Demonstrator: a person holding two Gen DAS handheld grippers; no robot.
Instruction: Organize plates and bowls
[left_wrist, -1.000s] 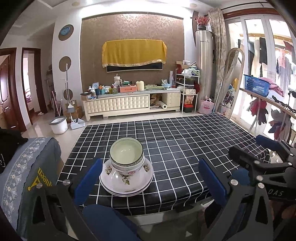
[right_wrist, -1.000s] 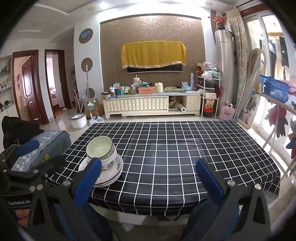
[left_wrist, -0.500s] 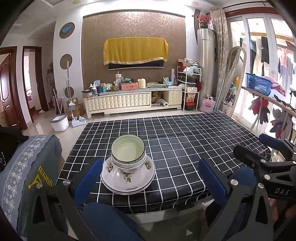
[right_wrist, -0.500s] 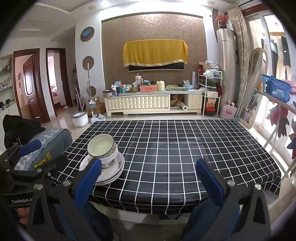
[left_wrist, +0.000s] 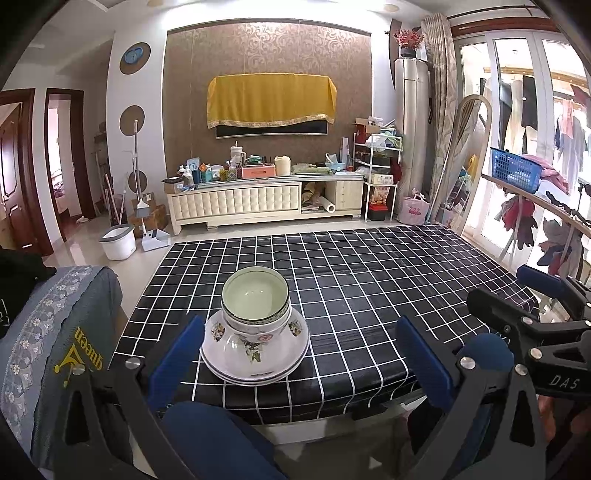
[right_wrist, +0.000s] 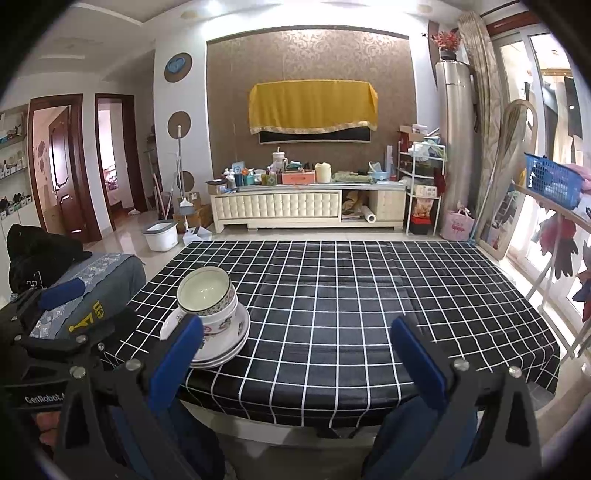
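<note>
I held my left gripper level and low at the near edge of the table, its blue fingers spread wide apart and holding nothing. The bowls sat nested on a stack of plates just ahead of it, nearer its left finger than its right, and touching neither. The top bowl stood upright with its pale inside showing.

My right gripper was also level, pulled back at the table's near edge, its fingers just as wide apart and empty. From it the bowls and plates lay ahead and to the left, partly behind its left finger. My left gripper showed beside it at the far left, and my right gripper appeared at the far right of the left camera, so the two were side by side, apart from each other.
</note>
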